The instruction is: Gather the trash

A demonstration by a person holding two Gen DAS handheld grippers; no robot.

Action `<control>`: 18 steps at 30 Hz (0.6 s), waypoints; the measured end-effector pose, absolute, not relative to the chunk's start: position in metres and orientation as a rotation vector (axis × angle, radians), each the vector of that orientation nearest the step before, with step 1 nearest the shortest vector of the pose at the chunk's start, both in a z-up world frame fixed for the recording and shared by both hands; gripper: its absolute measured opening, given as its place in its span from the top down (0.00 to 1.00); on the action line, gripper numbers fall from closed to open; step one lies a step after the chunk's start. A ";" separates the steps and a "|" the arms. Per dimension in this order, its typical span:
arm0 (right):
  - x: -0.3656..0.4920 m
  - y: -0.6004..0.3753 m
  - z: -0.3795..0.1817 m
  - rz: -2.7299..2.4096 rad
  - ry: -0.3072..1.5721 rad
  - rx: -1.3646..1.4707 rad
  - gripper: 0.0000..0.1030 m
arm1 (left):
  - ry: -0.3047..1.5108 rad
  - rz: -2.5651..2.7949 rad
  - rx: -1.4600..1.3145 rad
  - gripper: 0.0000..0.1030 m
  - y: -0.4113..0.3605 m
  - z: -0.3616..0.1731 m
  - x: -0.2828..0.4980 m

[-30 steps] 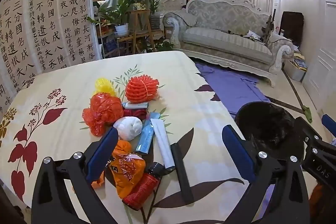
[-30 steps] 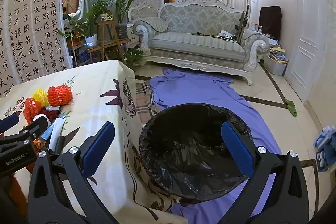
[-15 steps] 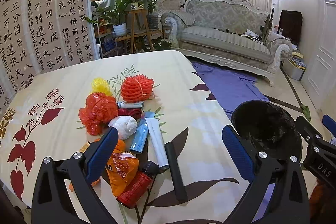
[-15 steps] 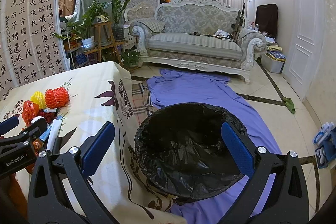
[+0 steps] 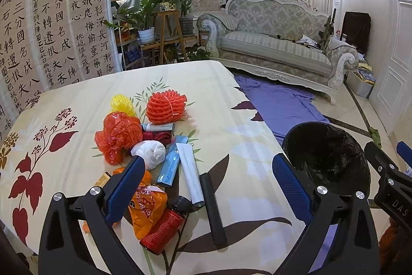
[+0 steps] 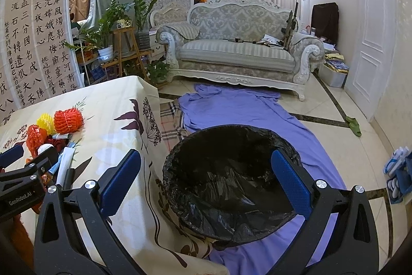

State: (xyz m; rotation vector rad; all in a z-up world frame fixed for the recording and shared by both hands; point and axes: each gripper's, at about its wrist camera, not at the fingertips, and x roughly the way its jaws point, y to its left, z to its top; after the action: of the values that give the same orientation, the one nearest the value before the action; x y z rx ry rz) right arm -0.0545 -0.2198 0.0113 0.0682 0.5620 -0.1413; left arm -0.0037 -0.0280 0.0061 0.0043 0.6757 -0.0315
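A heap of trash lies on the floral tablecloth (image 5: 77,99): an orange foam net (image 5: 166,107), a yellow foam net (image 5: 121,105), a crumpled red plastic bag (image 5: 117,135), a white wad (image 5: 149,153), a blue packet (image 5: 171,164), a white tube (image 5: 191,177), an orange wrapper (image 5: 146,205), a red bottle (image 5: 164,223) and a black stick (image 5: 212,208). My left gripper (image 5: 208,190) hovers open above the near end of the heap, holding nothing. My right gripper (image 6: 206,178) hangs open over the black-lined bin (image 6: 231,195) beside the table, also empty.
The bin (image 5: 325,156) stands on a purple cloth (image 6: 244,110) on the tiled floor right of the table edge. A pale sofa (image 6: 239,50), potted plants (image 6: 108,30) on wooden stands and calligraphy panels (image 5: 46,25) lie beyond. Shoes (image 6: 397,166) sit at the far right.
Both grippers have drawn back and up a little; the trash heap and the bin sit slightly farther from the fingers. Nothing was grasped or released.
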 end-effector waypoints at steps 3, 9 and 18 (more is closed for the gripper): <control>-0.055 -0.221 0.010 -0.145 0.563 0.073 0.04 | 0.679 -0.032 0.004 0.06 -0.028 0.005 -0.003; -0.054 -0.222 0.010 -0.146 0.565 0.075 0.04 | 0.680 -0.032 0.006 0.06 -0.029 0.003 -0.004; -0.054 -0.223 0.008 -0.153 0.566 0.083 0.04 | 0.683 -0.032 0.009 0.06 -0.031 0.001 -0.004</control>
State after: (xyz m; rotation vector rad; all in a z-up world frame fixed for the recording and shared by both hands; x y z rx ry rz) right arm -0.0540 -0.2226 0.0082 0.0832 0.5662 -0.1530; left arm -0.0045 -0.0312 0.0012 0.0091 0.6834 -0.0318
